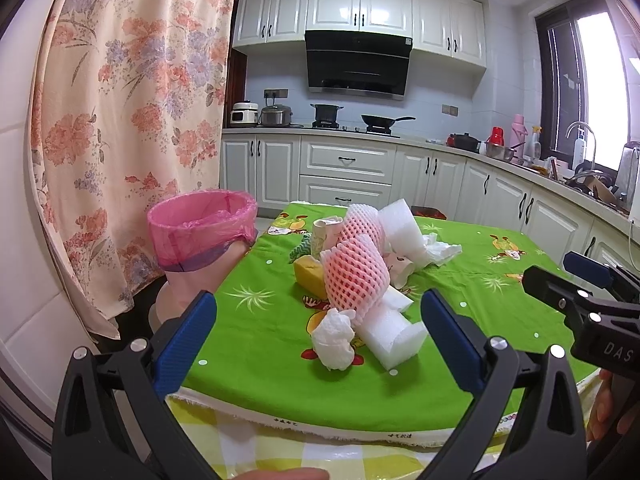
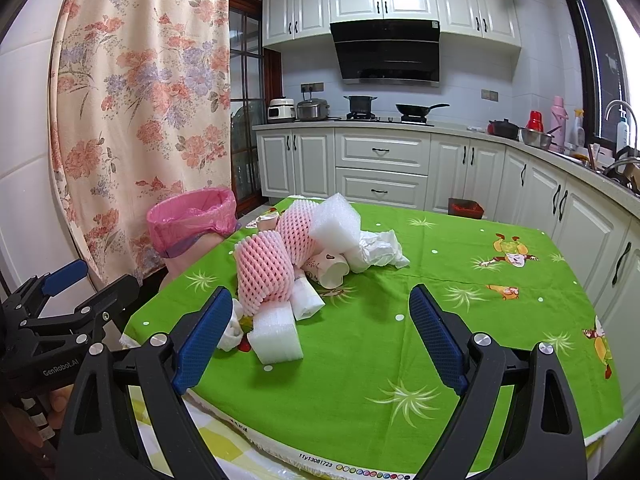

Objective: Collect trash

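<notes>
Left wrist view: left tongs [image 1: 318, 326] open, empty | right tongs [image 2: 320, 326] open, empty | take crumpled tissue [image 1: 334, 338] first; carry to pink-lined bin [image 1: 200, 232]; avoid foam wrap [image 1: 394, 334]

Bright window [image 1: 600, 92] daylight, sharp, fisheye-warped edges

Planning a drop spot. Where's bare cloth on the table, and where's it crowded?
Free: the right half of the green cloth, from the tissue to the right edge, and the near strip between the foam block and the front hem. Crowded: the left-centre pile, pink nets, cup, foam, running toward the pink bin.
</notes>
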Demonstrator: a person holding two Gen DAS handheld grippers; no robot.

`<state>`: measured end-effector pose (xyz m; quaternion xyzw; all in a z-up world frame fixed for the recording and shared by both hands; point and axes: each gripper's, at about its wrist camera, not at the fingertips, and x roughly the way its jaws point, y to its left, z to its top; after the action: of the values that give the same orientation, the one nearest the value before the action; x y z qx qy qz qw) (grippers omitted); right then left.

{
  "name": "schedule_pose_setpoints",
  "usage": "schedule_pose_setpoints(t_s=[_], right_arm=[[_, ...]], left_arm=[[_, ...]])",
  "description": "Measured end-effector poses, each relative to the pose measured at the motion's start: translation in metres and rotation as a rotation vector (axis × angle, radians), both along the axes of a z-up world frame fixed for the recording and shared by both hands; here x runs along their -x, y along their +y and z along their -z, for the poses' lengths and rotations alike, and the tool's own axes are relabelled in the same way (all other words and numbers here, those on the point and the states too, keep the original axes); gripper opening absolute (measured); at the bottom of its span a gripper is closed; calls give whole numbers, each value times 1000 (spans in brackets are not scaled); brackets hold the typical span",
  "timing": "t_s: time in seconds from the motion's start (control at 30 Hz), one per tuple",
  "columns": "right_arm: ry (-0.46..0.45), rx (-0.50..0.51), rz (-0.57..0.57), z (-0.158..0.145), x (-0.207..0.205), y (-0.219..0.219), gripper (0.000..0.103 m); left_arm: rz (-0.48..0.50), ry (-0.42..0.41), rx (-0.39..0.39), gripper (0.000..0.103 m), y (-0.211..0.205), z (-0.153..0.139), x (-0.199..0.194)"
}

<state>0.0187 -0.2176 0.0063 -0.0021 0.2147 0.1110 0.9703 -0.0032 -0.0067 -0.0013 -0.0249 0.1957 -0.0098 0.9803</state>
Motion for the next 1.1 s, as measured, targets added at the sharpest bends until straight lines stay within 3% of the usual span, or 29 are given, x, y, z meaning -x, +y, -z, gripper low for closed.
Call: schedule_pose_setpoints(t_s=[1.1], right_arm=[[7,-6,1,0,-1,-1,84]], left_arm=[[1,7,1,99,0,2,0]])
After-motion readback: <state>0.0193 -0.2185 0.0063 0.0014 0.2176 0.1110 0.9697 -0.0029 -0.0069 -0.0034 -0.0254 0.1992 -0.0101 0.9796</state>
